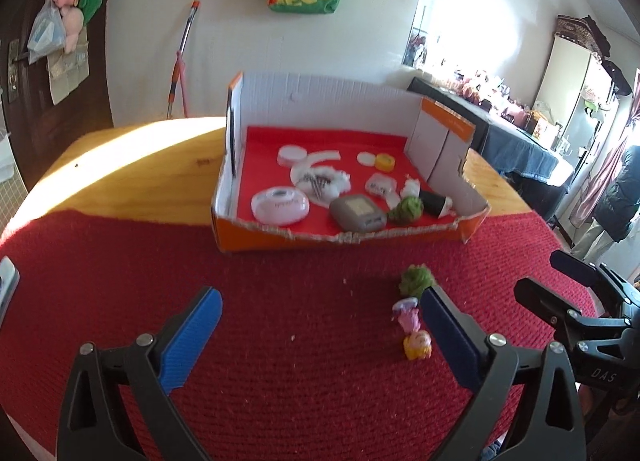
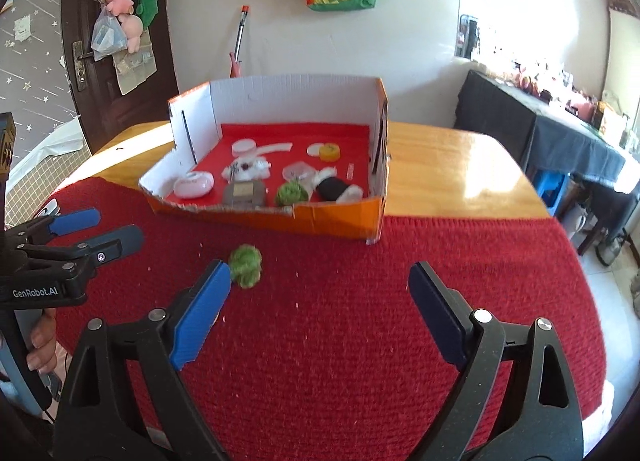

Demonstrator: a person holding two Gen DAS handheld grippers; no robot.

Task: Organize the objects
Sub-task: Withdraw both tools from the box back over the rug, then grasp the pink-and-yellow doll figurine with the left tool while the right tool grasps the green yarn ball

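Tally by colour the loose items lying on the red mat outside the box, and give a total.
Green: 1, the green pompom
Pink and yellow: 1, the small doll figure, seen only in the left wrist view
Total: 2
Both lie apart from the cardboard box; neither is held.

Mat [image 2: 340,341] open; box [image 2: 340,221] blocks beyond (low front).
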